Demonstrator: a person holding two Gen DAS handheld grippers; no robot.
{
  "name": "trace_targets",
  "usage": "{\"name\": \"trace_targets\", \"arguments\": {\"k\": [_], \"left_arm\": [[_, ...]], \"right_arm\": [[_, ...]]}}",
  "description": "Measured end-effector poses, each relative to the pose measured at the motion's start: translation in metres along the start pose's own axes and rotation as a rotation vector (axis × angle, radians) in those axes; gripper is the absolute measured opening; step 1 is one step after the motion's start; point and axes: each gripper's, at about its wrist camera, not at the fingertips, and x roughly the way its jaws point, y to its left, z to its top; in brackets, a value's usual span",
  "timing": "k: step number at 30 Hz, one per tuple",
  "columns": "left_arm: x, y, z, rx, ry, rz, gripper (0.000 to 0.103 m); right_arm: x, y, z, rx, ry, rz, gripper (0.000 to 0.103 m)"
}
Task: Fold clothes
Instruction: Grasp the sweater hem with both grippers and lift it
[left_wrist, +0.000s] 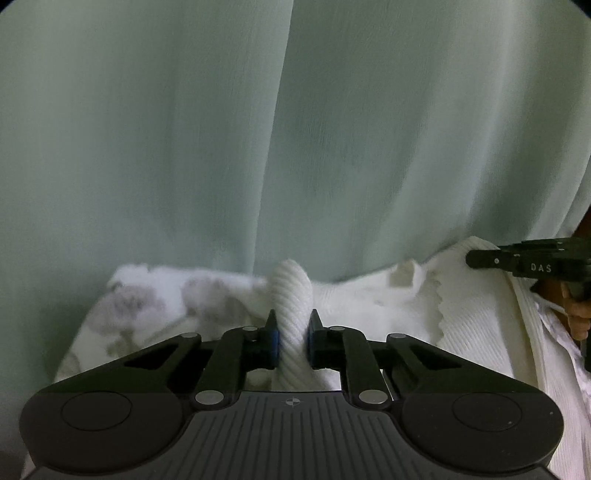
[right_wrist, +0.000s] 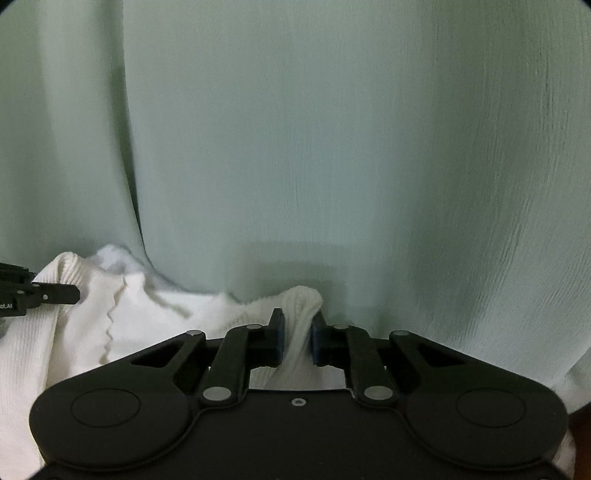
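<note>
Garment: white ribbed knit garment (left_wrist: 480, 317), bunched at near edge of frame, in front of the curtain; scalloped hem edge visible mid-cloth.
L claw: left gripper (left_wrist: 292, 334), black w/ blue pads, clenched on a rolled ridge of the knit; ridge sticks up past the fingertips.
R claw: right gripper (right_wrist: 297, 334), same build, clenched on a pinched fold of the same knit near its right end.
Cross-view: R claw's black finger enters left-wrist view at far right, touching the knit; L claw's finger shows at left edge of right-wrist view, also on the knit.
Hand: person's fingers (left_wrist: 578, 317) seen at right edge behind R claw body.
Backdrop: pale green pleated fabric curtain (left_wrist: 258, 129) fills the far side in both views, hanging close behind the cloth.
Other cloth: white fabric w/ grey floral print (left_wrist: 147, 306), left of L claw, under/next to the knit; can't tell which.
</note>
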Motion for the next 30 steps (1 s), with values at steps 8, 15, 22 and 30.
{"name": "trace_targets", "arguments": {"k": [8,15,22,30], "left_arm": [[-0.009,0.0,0.006,-0.008,-0.02,0.01,0.011],[-0.012,0.005,-0.006,-0.053,-0.034,0.019,0.011],[-0.054,-0.011,-0.011,0.004,-0.134,0.009,0.011],[-0.121,-0.039,-0.034,0.089,-0.235,-0.032,0.01]], "right_arm": [[-0.02,-0.013,0.002,-0.007,-0.03,-0.008,0.014],[-0.042,-0.023,-0.007,0.011,-0.064,0.0,0.014],[-0.092,-0.029,-0.021,0.026,-0.148,0.036,0.014],[-0.165,-0.041,-0.045,0.05,-0.209,0.051,0.014]]}}
